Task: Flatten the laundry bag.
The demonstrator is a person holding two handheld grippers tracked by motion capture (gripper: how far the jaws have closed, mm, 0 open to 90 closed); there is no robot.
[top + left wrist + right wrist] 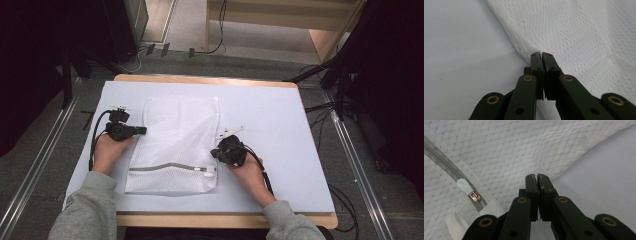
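Pinching opposite side edges of the white mesh laundry bag (175, 145), left hand-held gripper (141, 130) and right hand-held gripper (216, 152) flank it; its long axis runs away from the person, between them

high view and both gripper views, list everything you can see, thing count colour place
mesh bag: one, white, flat in the middle of the table, long side running away from the person
zipper: one, grey, across the bag's near end
zipper pull: one, white with a metal link, at the zipper's right end
table cover: one, pale sheet over the table top
table: one, light wood, edges showing around the sheet
cables: several, black, on the grey floor right of the table
left gripper: one, black, jaws shut at the bag's left edge
right gripper: one, black, jaws shut at the bag's right edge
sleeves: two, grey, at the near edge
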